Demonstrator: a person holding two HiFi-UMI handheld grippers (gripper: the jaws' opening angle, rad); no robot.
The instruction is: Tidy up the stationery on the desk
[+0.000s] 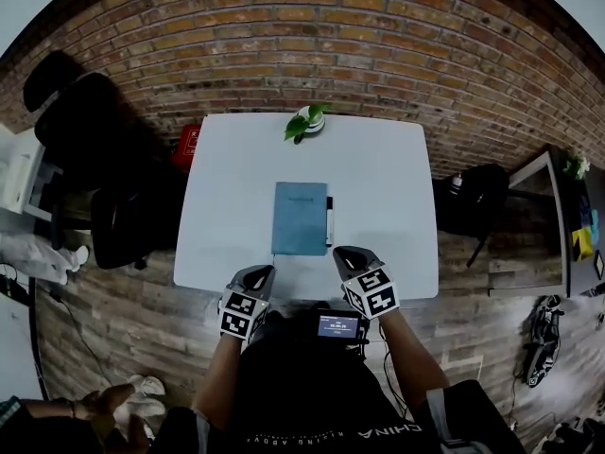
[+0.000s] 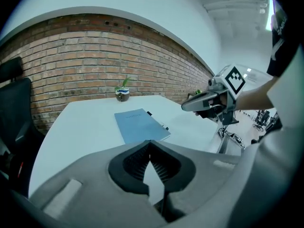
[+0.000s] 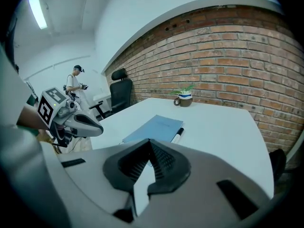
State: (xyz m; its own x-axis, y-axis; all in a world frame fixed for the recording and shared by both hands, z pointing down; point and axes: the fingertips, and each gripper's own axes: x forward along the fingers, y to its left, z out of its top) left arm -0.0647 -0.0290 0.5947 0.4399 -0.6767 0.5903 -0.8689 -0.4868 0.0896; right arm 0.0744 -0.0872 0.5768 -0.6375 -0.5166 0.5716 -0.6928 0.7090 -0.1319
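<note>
A blue notebook (image 1: 300,218) lies flat in the middle of the white desk (image 1: 227,197), with a black-and-white pen (image 1: 329,220) along its right edge. Both grippers hover at the desk's near edge, short of the notebook. My left gripper (image 1: 262,272) is shut with nothing in it, and my right gripper (image 1: 348,253) is shut and empty too. The left gripper view has the closed jaws (image 2: 151,144) before the notebook (image 2: 140,126) and pen (image 2: 156,120), with the right gripper (image 2: 191,106) to the right. The right gripper view shows its closed jaws (image 3: 151,144), the notebook (image 3: 156,127), the pen (image 3: 177,135) and the left gripper (image 3: 97,128).
A small potted plant (image 1: 305,124) stands at the desk's far edge by the brick wall. Black office chairs (image 1: 95,149) and a red item (image 1: 187,145) are left of the desk; a black bag (image 1: 473,201) sits to its right. A person (image 3: 76,87) stands far off.
</note>
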